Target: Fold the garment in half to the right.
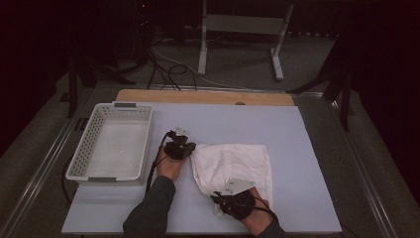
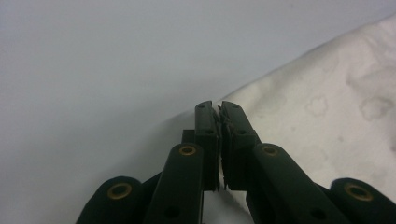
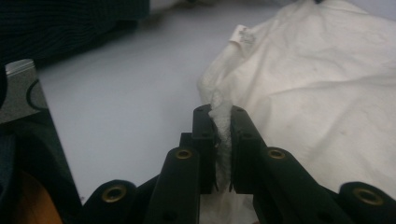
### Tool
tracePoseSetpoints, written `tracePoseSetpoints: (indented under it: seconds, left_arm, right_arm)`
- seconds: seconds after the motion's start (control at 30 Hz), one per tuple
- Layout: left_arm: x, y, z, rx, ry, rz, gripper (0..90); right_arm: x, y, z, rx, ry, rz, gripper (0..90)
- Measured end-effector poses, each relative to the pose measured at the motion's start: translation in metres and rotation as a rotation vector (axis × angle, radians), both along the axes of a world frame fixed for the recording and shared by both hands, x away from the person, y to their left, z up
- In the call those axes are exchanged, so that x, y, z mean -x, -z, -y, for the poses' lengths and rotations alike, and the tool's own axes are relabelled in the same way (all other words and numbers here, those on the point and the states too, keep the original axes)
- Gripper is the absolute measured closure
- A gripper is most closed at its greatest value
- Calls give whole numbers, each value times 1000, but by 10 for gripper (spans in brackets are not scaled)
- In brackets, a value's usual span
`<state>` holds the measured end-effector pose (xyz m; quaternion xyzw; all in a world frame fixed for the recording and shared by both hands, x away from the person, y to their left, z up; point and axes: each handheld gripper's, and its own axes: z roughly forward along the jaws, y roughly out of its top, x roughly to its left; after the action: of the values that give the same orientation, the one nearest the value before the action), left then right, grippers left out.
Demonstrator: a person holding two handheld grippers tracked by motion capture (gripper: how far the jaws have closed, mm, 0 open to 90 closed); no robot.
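A white cloth (image 1: 233, 166) lies rumpled on the bench (image 1: 297, 148), right of a white basket (image 1: 111, 144). The left gripper (image 2: 218, 108) pinches its left corner, jaws nearly closed; the right gripper (image 3: 219, 112) has its 2 jaws clamped on the cloth's near edge
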<state>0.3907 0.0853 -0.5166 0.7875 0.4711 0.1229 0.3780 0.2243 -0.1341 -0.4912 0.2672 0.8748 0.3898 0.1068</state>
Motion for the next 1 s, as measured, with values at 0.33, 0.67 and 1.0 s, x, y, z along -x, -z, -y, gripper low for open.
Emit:
tracePoseSetpoints:
  seconds: [0.33, 0.67, 1.0]
  left_arm:
    - [2, -15, -7, 42, -21, 36, 874]
    - [4, -31, -11, 62, -32, 67, 874]
    - [6, -44, -20, 75, -47, 86, 874]
  right_arm:
    - [10, -3, -23, -10, -50, 11, 837]
    - [9, -6, -36, -36, -70, 29, 838]
    - [7, -14, -39, -67, -78, 47, 837]
